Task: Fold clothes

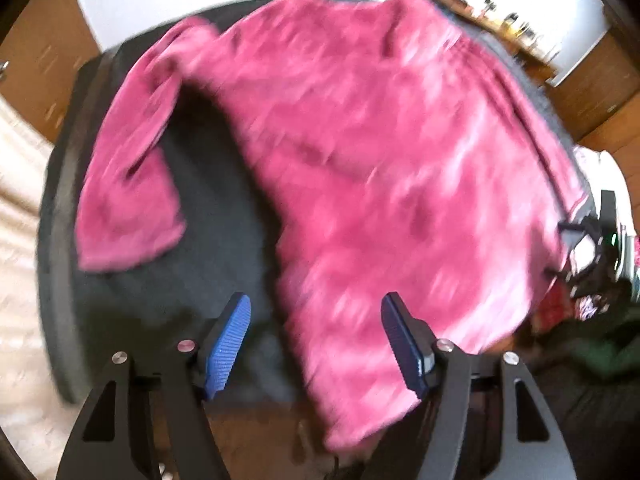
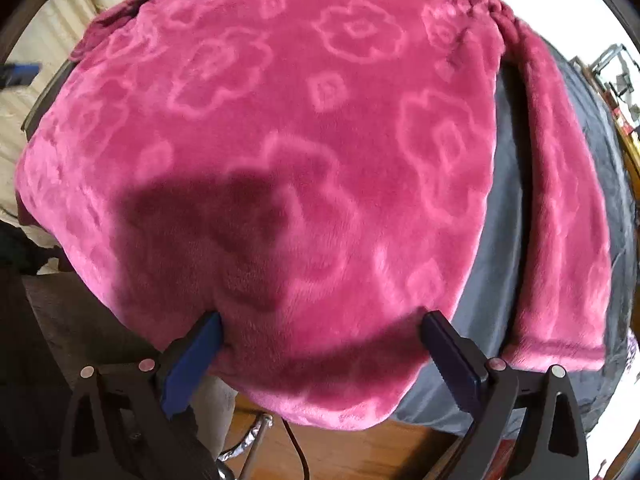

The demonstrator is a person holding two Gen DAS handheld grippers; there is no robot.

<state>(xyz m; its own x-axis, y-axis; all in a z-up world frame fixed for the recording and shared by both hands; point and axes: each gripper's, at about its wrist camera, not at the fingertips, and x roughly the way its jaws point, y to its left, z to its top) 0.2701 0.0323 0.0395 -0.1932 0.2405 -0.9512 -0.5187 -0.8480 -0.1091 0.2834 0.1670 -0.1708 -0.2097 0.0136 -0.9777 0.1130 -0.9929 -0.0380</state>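
Left wrist view: your left gripper (image 1: 316, 344) has its jaws spread wide and released, with nothing between the two blue pads (image 1: 226, 346).
Garment count: one pink fleece top (image 1: 360, 152), blurred in this view, spread over the bench (image 1: 216, 240) ahead of your jaws.
Garment place, left side: the hem edge lies just ahead of and between your jaws, nearer the right pad, and droops over the near bench edge below them.
Sleeves: two. One sleeve (image 1: 132, 184) bends out ahead and to the left of your left jaws, lying on the dark bench cover.
Clutter: a heap of other clothes (image 1: 592, 292) sits far to the right of your jaws, too blurred to count.
Right wrist view: your right gripper (image 2: 320, 356) also stands released, its jaws wide apart.
Garment place, right side: the top's hem bulges between your two fingers (image 2: 200, 348), touching both, yet it is not pinched.
Pattern: raised flower shapes cover the fleece ahead of your jaws.
Second sleeve: the other sleeve (image 2: 560, 208) runs ahead and to the right of your right jaws, along the grey cover (image 2: 508, 248).
Floor: wooden floor (image 2: 360, 452) shows below your jaws.
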